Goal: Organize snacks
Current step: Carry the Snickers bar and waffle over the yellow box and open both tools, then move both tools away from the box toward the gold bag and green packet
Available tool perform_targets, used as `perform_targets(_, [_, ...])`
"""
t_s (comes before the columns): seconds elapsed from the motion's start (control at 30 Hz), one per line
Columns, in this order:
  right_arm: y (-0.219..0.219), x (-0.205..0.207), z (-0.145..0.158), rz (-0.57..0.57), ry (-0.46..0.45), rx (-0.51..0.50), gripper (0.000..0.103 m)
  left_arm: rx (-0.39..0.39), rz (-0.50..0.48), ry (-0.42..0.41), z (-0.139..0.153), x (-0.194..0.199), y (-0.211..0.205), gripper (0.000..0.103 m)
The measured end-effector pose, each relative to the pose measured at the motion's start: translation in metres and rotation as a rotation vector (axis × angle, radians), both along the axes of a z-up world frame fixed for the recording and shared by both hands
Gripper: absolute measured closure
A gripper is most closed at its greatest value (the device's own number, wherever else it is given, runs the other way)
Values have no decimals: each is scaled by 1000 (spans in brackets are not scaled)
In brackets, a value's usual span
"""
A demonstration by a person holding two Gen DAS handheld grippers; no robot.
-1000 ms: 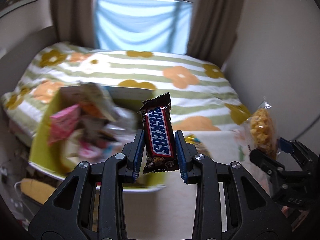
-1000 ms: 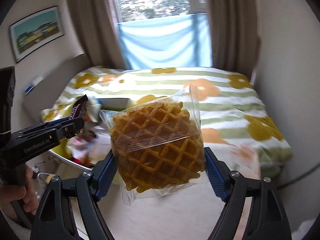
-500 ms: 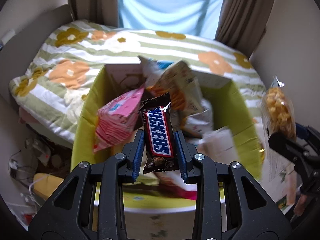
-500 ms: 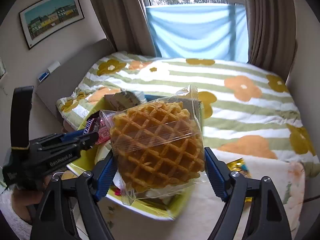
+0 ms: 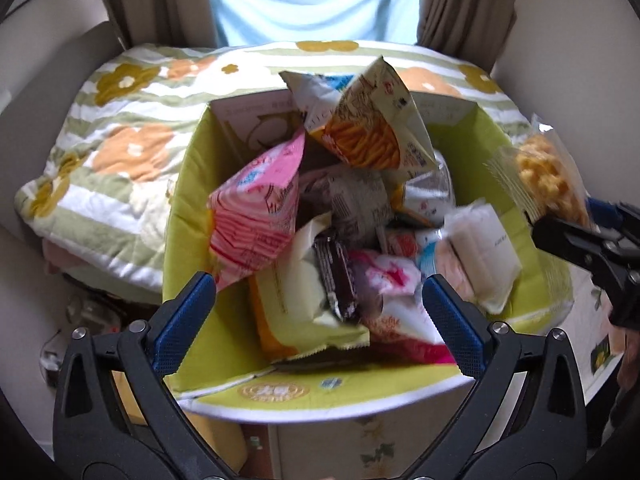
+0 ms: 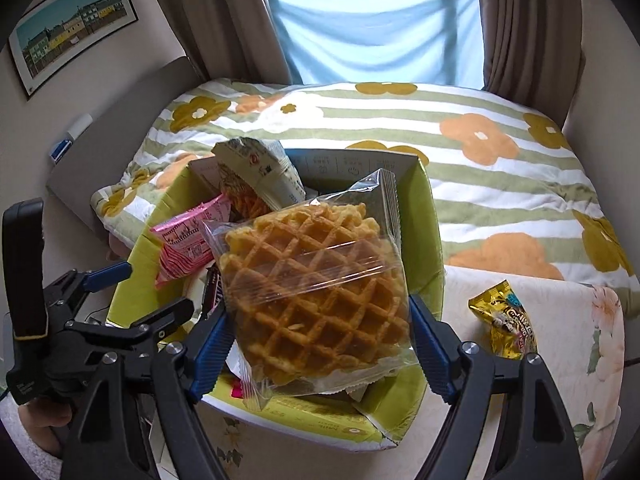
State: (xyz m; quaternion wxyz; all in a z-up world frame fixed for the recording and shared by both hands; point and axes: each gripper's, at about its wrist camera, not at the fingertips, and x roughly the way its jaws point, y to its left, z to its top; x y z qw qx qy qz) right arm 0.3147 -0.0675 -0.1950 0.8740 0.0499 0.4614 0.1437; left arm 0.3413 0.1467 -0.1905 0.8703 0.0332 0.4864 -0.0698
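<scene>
Item, chocolate bar: a second ago we pinch it upright between the fingers of our left gripper; now those fingers are opening, spread wide with nothing pressed between them, and the bar lies blurred on the heap inside the green box, apparently just landing, between a pale green packet and a pink-and-white wrapper. Item, wrapped waffle: unchanged, clamped at both edges by the fingers of our right gripper, now held over the near right part of the box rather than out over the bed. Item, gold candy packet: on the counter to the right of the box, not yet collected. Assessment: one snack is stowed, the left gripper is free, the waffle appears next to go in, and the box is already heaped.
</scene>
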Motion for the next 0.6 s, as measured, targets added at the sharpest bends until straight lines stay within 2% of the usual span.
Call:
perform_targets(0.1, [5, 3, -2, 18, 11, -6, 25, 16, 25, 1, 2, -8, 5, 1])
perform_targets(0.17, [9, 7, -3, 41, 23, 7, 21, 11, 40, 0, 4, -13, 10, 1])
perform_targets(0.2, [13, 10, -3, 54, 33, 19, 18, 7, 44, 0, 5, -14, 12, 1])
perform_targets(0.27, [15, 11, -6, 67, 38, 33, 5, 5, 55, -2, 7, -17, 15, 1])
perform_targets(0.33, [14, 8, -7, 62, 13, 30, 1, 9, 67, -4, 9, -21, 18, 1])
perform_targets(0.47, [8, -4, -11, 70, 14, 31, 1, 0, 85, -13, 13, -28, 23, 1])
perform_targets(0.6, [6, -11, -9, 73, 28, -10, 1, -4, 87, -28, 19, -31, 23, 1])
